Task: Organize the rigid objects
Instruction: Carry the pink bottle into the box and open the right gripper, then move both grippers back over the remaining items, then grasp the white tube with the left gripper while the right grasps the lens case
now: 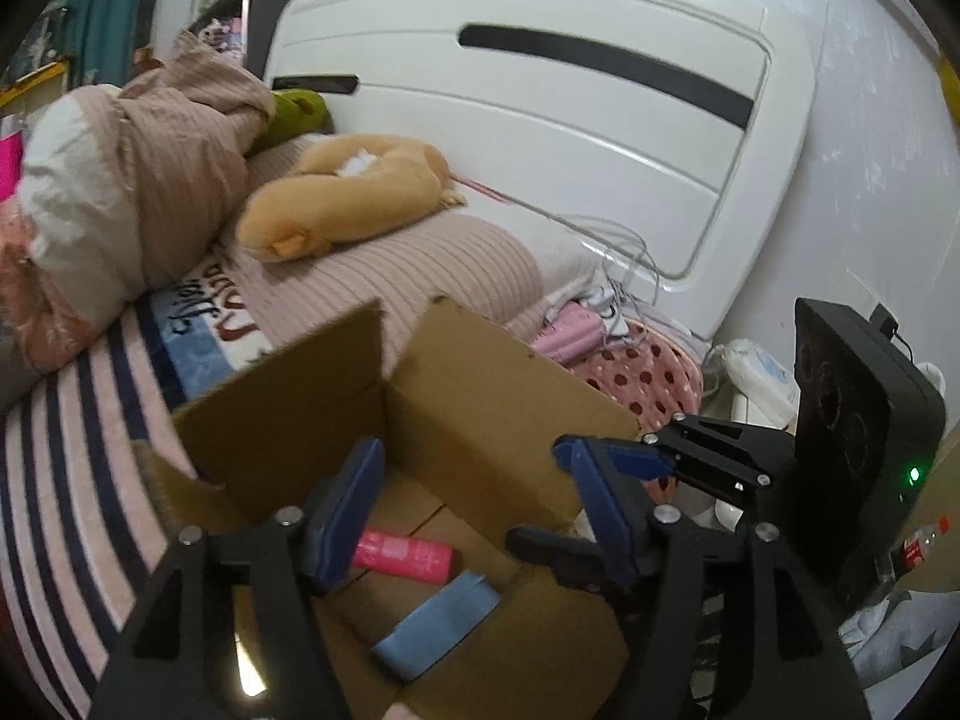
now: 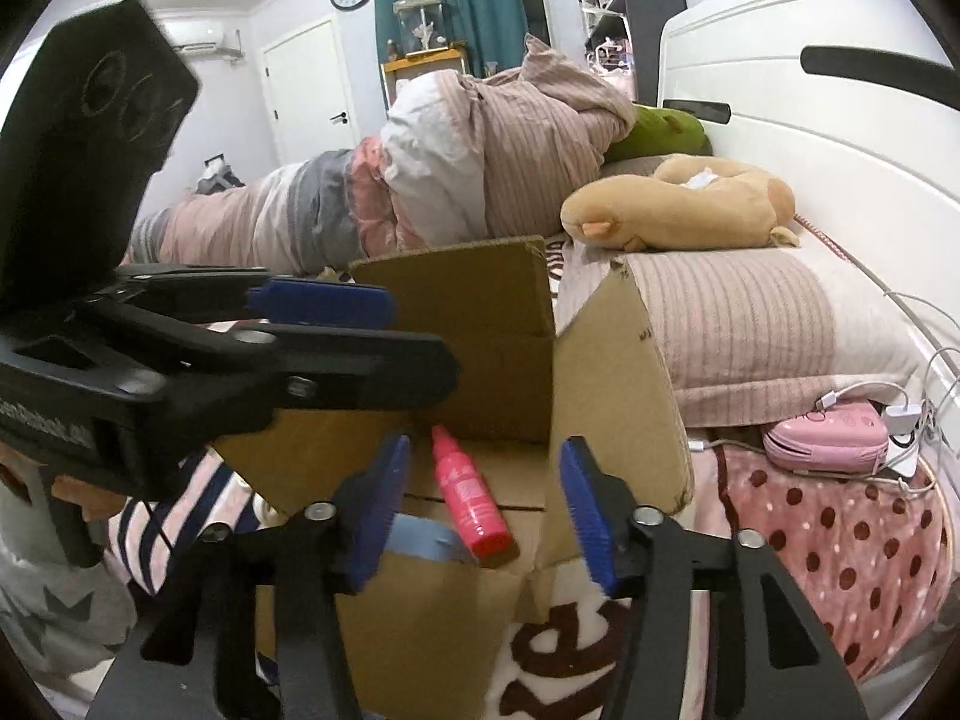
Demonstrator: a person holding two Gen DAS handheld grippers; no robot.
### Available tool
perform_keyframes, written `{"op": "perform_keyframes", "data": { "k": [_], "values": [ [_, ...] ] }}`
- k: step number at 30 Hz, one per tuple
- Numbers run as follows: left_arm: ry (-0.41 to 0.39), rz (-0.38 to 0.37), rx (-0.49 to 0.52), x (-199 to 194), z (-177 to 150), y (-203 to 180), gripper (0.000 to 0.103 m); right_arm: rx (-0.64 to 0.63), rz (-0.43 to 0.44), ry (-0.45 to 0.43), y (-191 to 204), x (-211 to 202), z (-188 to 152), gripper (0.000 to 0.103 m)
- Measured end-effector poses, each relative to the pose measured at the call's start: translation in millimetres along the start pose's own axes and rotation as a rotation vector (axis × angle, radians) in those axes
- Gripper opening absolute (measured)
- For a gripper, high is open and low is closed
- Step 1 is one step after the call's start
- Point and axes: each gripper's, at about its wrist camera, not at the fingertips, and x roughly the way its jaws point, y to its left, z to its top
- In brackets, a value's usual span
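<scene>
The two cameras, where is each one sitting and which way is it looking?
Left wrist: rides on the left gripper, looks down into the cardboard box toward the white headboard; its open blue fingers and the right gripper show.
Right wrist: rides on the right gripper, looks over the box toward the bedding; the left gripper shows.
Both share: box, pink bottle, blue item, tan plush.

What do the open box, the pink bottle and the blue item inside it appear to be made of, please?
Box: corrugated cardboard, matte brown, with creased flaps and raw edges.
Pink bottle: probably plastic, with a glossy highlight along its side and a printed label.
Blue item: unclear; a flat, matte, pale blue block, possibly plastic or card, too blurred to settle.
</scene>
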Motion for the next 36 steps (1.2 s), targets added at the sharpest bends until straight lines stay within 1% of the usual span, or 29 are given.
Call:
{"op": "perform_keyframes", "data": {
  "k": [2,3,8,10,14,17,18,21,23,25,27,30,33,36],
  "values": [
    [-0.022,0.031,-0.014,-17.0,-3.1,8.5,0.069,-0.004,0.015,-0.006,6.3,-1.7,4.9,0.055],
    [-0.035,0.049,-0.022,-26.9,-5.3,14.1,0.069,-0.009,0.026,-0.011,11.3,-2.9,8.2,0.057],
    [-0.095,0.148,-0.092,-82.0,-26.2,52.9,0.073,-0.072,0.083,-0.040,53.2,-4.9,25.1,0.058],
    [-0.121,0.200,-0.129,-106.9,-40.4,74.5,0.075,-0.103,0.127,-0.046,77.6,-1.8,31.5,0.058],
    [-0.137,0.291,-0.193,-142.2,-73.7,114.1,0.077,-0.145,0.230,-0.033,125.0,10.3,39.8,0.058],
    [-0.133,0.339,-0.240,-158.0,-104.1,141.1,0.077,-0.182,0.297,0.009,163.2,28.6,41.7,0.058],
    [-0.127,0.357,-0.254,-161.3,-116.2,150.6,0.077,-0.198,0.316,0.036,178.2,38.6,40.2,0.058],
    [-0.093,0.386,-0.285,-159.8,-146.5,173.5,0.077,-0.221,0.341,0.101,205.3,63.0,30.4,0.058],
    [-0.074,0.368,-0.305,-153.1,-164.1,186.2,0.077,-0.221,0.347,0.156,216.9,83.0,22.2,0.058],
    [-0.059,0.311,-0.343,-143.5,-179.0,198.5,0.077,-0.215,0.335,0.214,224.4,105.8,12.1,0.058],
    [-0.040,0.265,-0.386,-131.4,-192.3,211.4,0.077,-0.204,0.310,0.267,226.3,128.1,3.0,0.058],
    [-0.016,0.235,-0.408,-111.9,-204.0,222.8,0.076,-0.207,0.258,0.332,224.4,156.6,-9.8,0.058],
    [0.004,0.193,-0.417,-91.9,-211.2,229.1,0.068,-0.215,0.198,0.382,222.9,181.7,-20.0,0.058],
    [0.034,0.172,-0.422,-69.5,-211.8,236.2,0.060,-0.210,0.185,0.421,218.7,200.3,-25.7,0.058]
  ]
}}
